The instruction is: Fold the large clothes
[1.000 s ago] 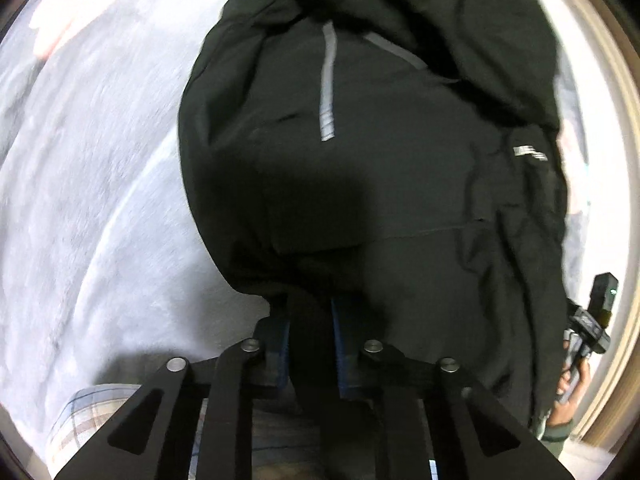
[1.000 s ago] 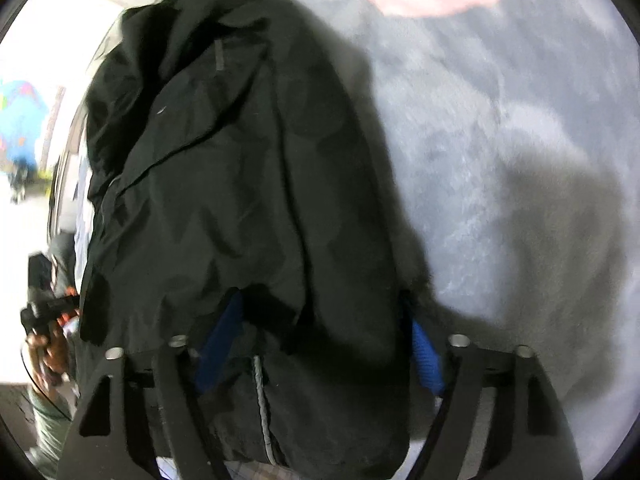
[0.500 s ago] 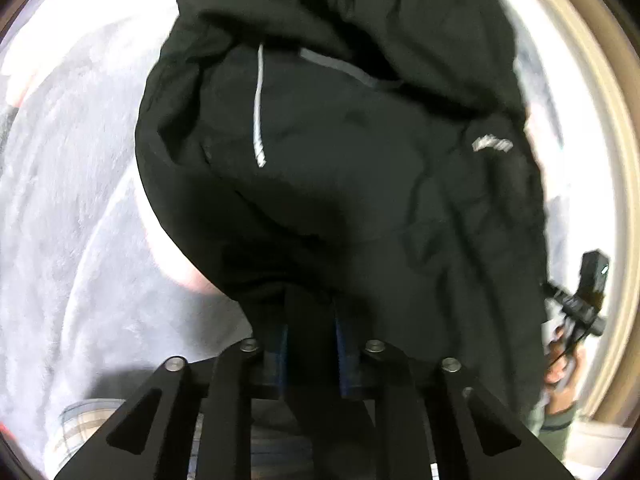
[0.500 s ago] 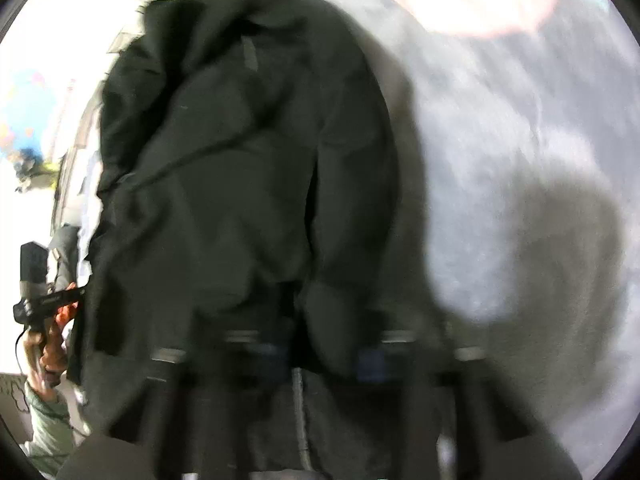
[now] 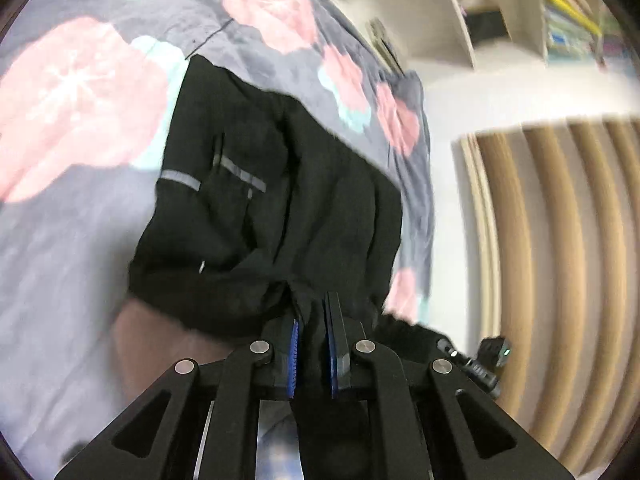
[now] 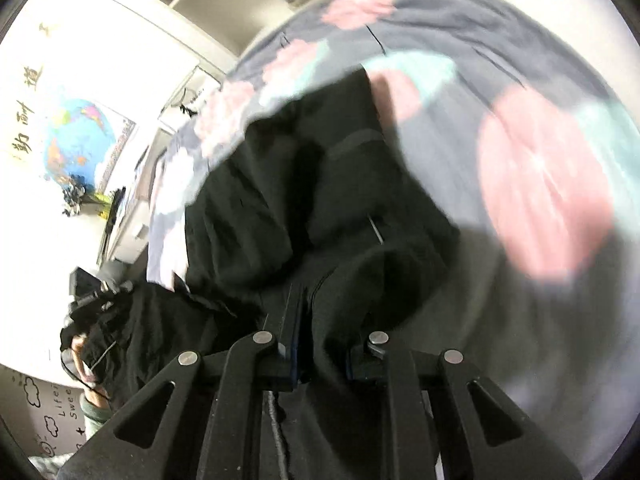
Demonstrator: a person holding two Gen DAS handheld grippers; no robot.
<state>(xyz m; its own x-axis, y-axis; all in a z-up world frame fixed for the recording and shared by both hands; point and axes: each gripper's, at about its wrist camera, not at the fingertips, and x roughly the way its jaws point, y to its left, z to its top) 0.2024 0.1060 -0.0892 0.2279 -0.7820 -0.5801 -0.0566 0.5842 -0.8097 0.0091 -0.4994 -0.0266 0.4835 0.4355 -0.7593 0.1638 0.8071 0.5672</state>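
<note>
A black jacket with grey reflective strips lies on a bed cover that is grey with pink flowers. The jacket's near edge is lifted off the bed. My left gripper is shut on a fold of that edge, with black cloth pinched between the blue pads. In the right wrist view the jacket bunches up toward my right gripper, which is shut on another fold; cloth hides its right finger. Each view shows the other gripper at the jacket's side.
The bed cover spreads out beyond the jacket. A wooden slatted panel stands beside the bed, with white shelves above it. On the other side is a white wall with a world map poster.
The right gripper has shut on the jacket's edge. Both grippers have risen and carried the near edge up, so more of the flowered cover and the room shows.
</note>
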